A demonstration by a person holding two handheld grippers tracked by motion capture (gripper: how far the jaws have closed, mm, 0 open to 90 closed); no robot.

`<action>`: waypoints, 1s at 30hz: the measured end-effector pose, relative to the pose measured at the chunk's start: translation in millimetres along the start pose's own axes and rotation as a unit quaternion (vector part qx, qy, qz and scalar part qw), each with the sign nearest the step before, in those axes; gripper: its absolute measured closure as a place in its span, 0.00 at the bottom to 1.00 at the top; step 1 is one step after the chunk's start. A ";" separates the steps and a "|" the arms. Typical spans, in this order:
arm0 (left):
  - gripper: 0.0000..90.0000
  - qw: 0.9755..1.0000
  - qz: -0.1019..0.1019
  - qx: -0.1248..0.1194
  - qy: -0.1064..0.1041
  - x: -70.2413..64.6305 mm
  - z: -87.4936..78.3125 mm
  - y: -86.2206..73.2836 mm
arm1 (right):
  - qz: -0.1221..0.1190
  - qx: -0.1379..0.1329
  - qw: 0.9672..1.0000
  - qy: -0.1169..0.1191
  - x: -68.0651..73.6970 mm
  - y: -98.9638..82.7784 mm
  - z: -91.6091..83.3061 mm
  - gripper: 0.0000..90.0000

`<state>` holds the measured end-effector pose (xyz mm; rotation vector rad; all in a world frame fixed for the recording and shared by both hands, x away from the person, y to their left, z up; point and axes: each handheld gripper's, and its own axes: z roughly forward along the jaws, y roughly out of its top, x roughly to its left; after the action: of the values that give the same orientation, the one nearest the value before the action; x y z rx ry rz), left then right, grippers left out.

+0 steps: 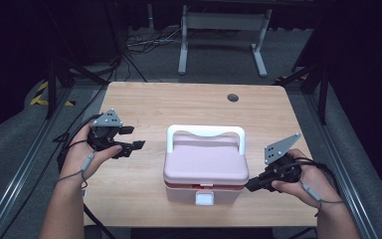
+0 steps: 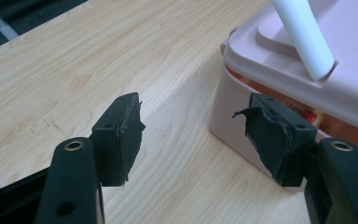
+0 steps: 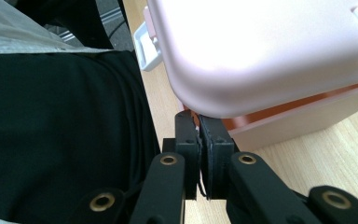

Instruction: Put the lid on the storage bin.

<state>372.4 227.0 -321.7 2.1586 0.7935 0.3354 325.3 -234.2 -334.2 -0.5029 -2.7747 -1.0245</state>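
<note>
On the left of the light wooden worktop [image 1: 144,99], the left tool [image 1: 132,139] hovers with jaws apart, gripping nothing, just beside the pink plastic box with a white carry handle [image 1: 206,162]. That box sits mid-worktop, lid slightly raised. It looks rigid, light and smooth, so probably slippery; the handle or lid rim seems the surest hold. At its right front corner, the right tool [image 3: 199,135] has its jaws together, tips under the lid edge.

One pink lidded box [image 1: 206,169] with one white handle [image 1: 206,132], one wooden table [image 1: 179,104], and two hand-held grippers, left [image 1: 135,138] and right [image 1: 251,185], were counted.
</note>
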 end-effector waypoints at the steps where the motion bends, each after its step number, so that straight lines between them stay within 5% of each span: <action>1: 0.41 1.000 0.001 0.001 0.000 0.0 0.2 0.1 | 0.000 0.002 1.000 -0.001 -0.1 0.0 0.7 0.96; 20: 0.41 1.000 0.002 0.002 -0.004 -0.2 1.4 0.1 | 0.003 0.043 0.999 0.001 -0.6 -1.8 6.5 0.95; 30: 0.41 1.000 -0.004 -0.006 -0.009 -0.1 0.5 -1.1 | 0.000 0.010 1.000 0.013 1.8 -2.1 -2.6 0.92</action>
<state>372.1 227.2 -322.9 2.1435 0.7886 0.3158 322.9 -237.0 -333.1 -0.4843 -2.7598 -0.9952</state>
